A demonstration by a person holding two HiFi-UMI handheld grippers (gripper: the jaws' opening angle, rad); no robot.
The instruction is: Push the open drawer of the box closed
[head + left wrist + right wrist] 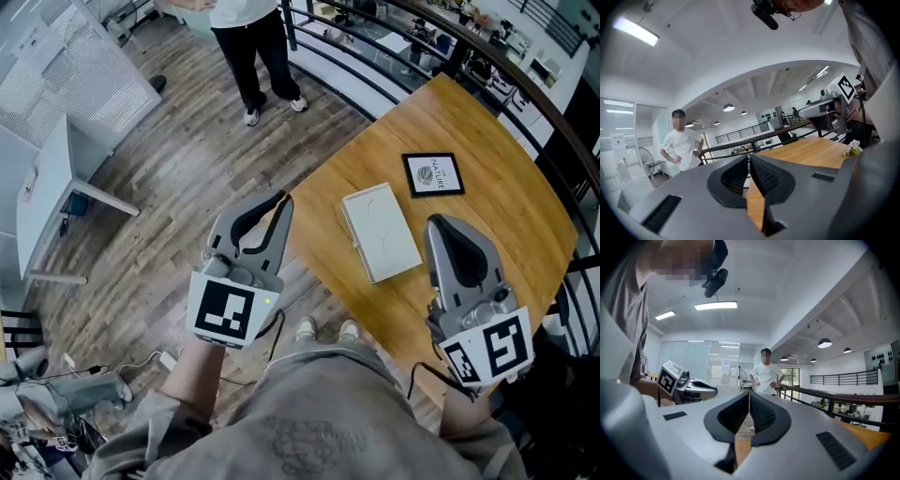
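A flat white box lies on the wooden table, just left of the table's middle. From above no pulled-out drawer shows on it. My left gripper hangs over the floor just off the table's left edge, a short way left of the box, its jaws together and empty. To the right of the box, above the table's near part, is my right gripper. Its jaws also meet at the tips with nothing between them. Both grippers point away from me and neither touches the box.
A black-framed picture lies on the table beyond the box. A dark railing curves round the table's far side. A person stands on the wood floor ahead. A white desk stands at the left, cables below it.
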